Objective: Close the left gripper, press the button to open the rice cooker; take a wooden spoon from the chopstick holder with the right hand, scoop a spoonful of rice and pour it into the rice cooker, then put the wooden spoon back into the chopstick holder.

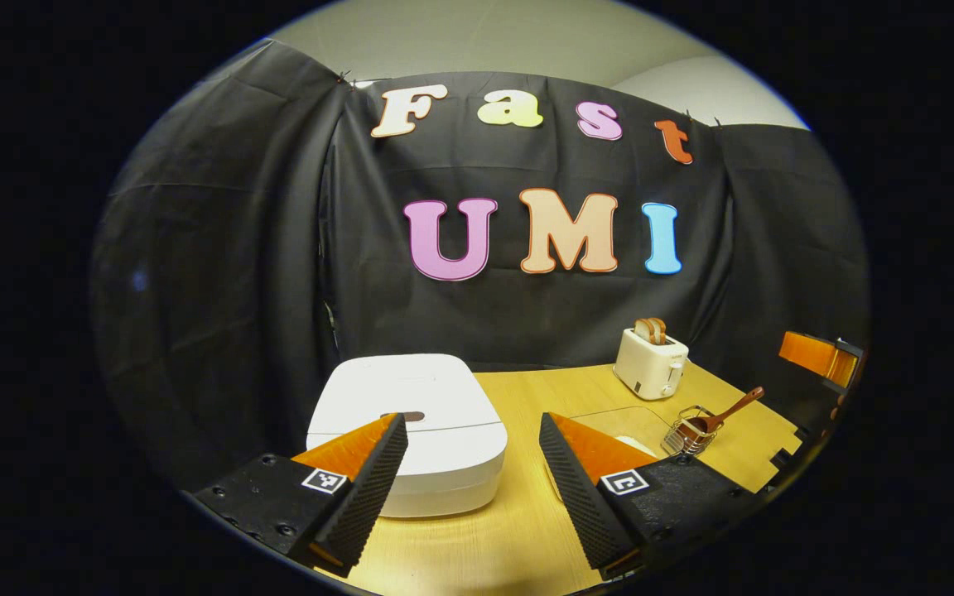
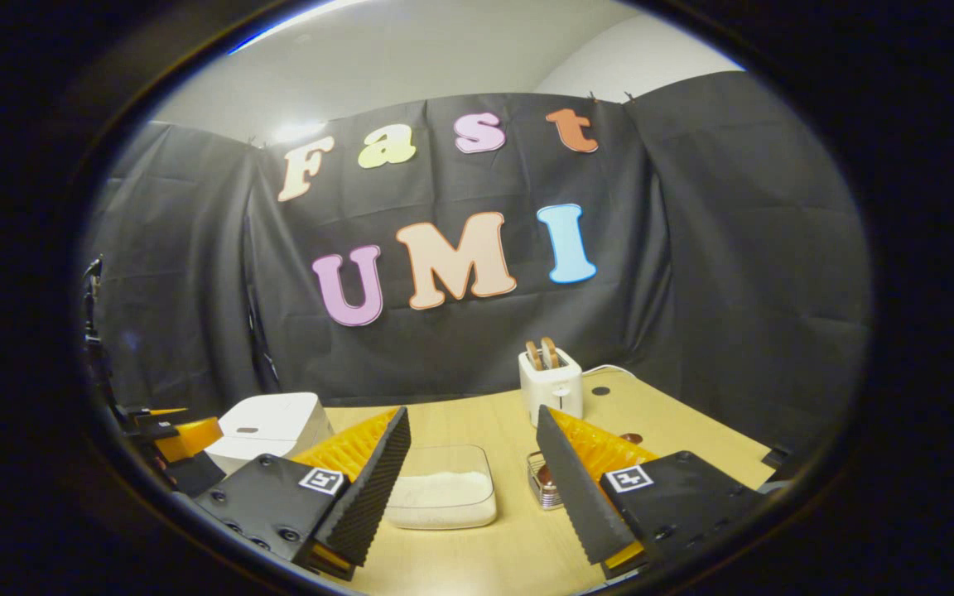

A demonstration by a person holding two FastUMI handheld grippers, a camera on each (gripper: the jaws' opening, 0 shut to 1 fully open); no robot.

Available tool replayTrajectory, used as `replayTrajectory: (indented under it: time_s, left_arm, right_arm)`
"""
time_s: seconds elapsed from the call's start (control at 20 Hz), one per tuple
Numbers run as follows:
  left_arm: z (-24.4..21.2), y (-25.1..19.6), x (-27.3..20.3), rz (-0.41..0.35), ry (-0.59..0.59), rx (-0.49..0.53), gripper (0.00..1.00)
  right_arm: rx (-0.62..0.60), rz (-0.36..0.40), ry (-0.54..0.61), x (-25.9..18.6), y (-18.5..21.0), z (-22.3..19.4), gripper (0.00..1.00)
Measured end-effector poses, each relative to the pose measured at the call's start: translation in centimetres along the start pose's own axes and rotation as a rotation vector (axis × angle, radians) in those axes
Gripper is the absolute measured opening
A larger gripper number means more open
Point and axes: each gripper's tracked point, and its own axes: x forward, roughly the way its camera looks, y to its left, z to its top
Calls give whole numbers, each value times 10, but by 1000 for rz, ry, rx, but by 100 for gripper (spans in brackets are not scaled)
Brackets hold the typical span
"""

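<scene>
A white rice cooker (image 1: 411, 430) with its lid down sits on the wooden table, its dark button (image 1: 413, 416) on top. My left gripper (image 1: 473, 480) stands open just in front of it, the left finger overlapping the cooker's front. A wooden spoon (image 1: 729, 412) leans in the wire chopstick holder (image 1: 686, 434) to the right. In the right gripper view my right gripper (image 2: 470, 488) is open above the table, with a clear container of rice (image 2: 444, 495) between its fingers farther off, the rice cooker (image 2: 270, 426) at left and the chopstick holder (image 2: 545, 484) behind the right finger.
A white toaster (image 1: 651, 362) holding bread slices stands at the back by the black cloth wall; the toaster (image 2: 551, 383) has a white cord behind it. The clear container (image 1: 622, 422) lies between cooker and holder. The left gripper's body (image 2: 166, 443) shows at far left.
</scene>
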Motion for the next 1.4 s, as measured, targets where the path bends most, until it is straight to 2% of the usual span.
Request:
replayTrajectory:
  time_s: [0.25, 0.35, 0.45, 0.5, 0.55, 0.75, 0.8, 0.85, 0.9, 1.0, 1.4]
  left_arm:
    - [-2, 7, 2, 13, 3, -11, 93]
    - [-4, 11, 3, 16, 7, -6, 85]
    - [-3, 9, 5, 9, 11, 7, 74]
    - [-5, 11, 6, 5, 11, 14, 63]
    - [-4, 12, 6, 0, 13, 22, 65]
    - [-5, 17, 13, 1, 26, 37, 37]
    - [-9, 19, 15, 6, 36, 36, 26]
    - [-10, 22, 17, 14, 45, 34, 20]
    - [-10, 25, 19, 22, 51, 27, 10]
    - [-12, 31, 25, 40, 63, 11, 2]
    - [-7, 57, 63, 55, 64, -1, 0]
  right_arm:
    - [-3, -7, -7, -3, -2, 1, 99]
    - [-3, -16, -10, -4, -5, 2, 99]
    - [-11, -23, -6, -4, -7, 0, 99]
    - [-17, -26, -6, -5, -9, 0, 99]
    - [-20, -29, -5, -5, -9, -1, 99]
    - [-18, -27, -10, -2, -5, -2, 99]
    - [-19, -27, -13, -1, -5, 0, 99]
    - [-21, -29, -16, 0, -5, -1, 99]
    - [-23, -29, -16, -1, -5, 0, 99]
    - [-28, -34, -13, 1, -4, -2, 99]
    - [-28, -73, 2, 5, -8, -7, 99]
